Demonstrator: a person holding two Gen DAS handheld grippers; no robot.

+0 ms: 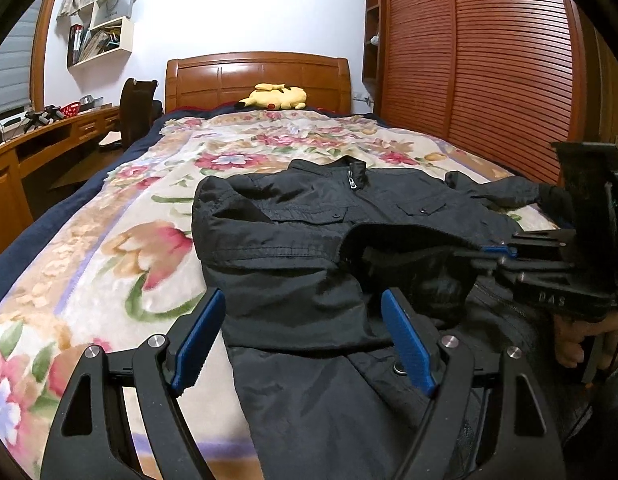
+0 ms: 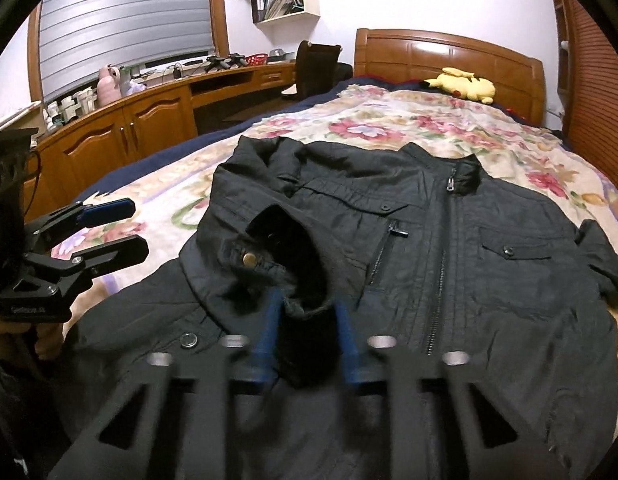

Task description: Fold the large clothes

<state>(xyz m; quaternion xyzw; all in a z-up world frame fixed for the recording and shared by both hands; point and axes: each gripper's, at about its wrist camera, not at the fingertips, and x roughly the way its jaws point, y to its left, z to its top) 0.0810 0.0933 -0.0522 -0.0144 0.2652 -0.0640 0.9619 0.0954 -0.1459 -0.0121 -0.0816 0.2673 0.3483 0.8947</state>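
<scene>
Fabric is pinched between the blue pads of the right tongs [image 2: 309, 320]: the dark cuff [image 2: 305, 344] of the sleeve folded across the chest of the black jacket [image 2: 469, 264] is bunched between them, and the jaws are drawn in close around it. The left tongs [image 1: 301, 336] are held spread wide over the lower left part of the jacket, with cloth lying beneath and between the pads but nothing clamped. The jacket is laid front-up on the floral blanket [image 1: 121, 240] of the bed, collar towards the headboard [image 1: 257, 80], zip closed, its other sleeve stretched out towards the wardrobe [image 1: 489, 60]. A yellow plush toy [image 1: 275, 98] rests near the headboard, well apart.

The grip appears to be taken on the cuff's edge only, so the sleeve could slip free when pulled. If the body beneath is not pinned by the left tongs, the whole jacket may be dragged and the fold skewed.
</scene>
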